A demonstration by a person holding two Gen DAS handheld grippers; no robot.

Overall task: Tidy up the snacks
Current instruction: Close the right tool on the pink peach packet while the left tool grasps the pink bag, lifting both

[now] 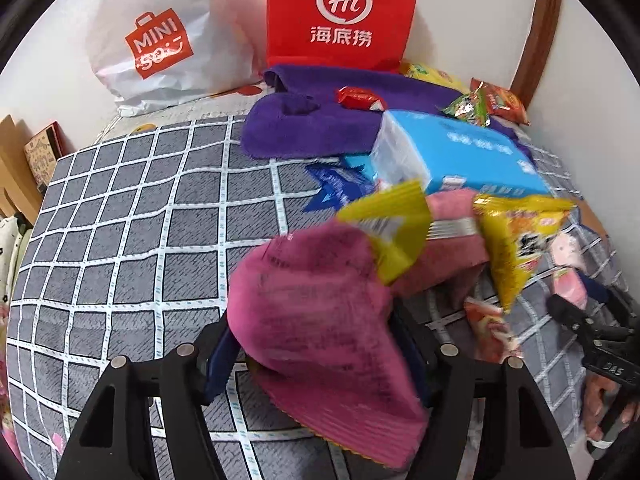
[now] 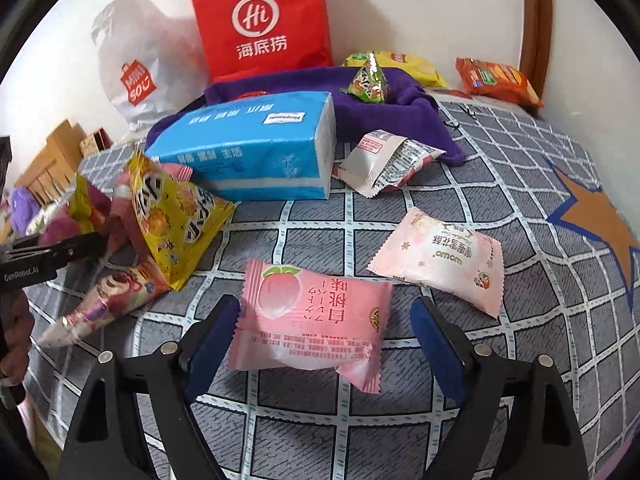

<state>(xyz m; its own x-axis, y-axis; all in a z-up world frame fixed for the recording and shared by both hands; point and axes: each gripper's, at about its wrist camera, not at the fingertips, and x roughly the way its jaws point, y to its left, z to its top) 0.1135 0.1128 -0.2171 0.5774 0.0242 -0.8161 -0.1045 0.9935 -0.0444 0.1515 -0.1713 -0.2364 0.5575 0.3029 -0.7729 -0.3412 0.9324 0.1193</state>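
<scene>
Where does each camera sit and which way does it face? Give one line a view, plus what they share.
Left wrist: on the left gripper, facing down across the bed to the wall; its fingers straddle a magenta packet; right gripper and a hand at right.
Right wrist: on the right gripper, same heading, open around a peach packet; left gripper at left.
Shared: red bag, blue box.

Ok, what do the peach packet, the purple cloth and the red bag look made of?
Peach packet: thin plastic film, matte pink, with crimped zigzag end seals and printed art.
Purple cloth: soft fabric, probably plush or microfibre; it looks fuzzy and lies in rumpled folds.
Red bag: likely non-woven fabric or paper; flat, matte, stands stiffly. Hard to tell which.
</scene>
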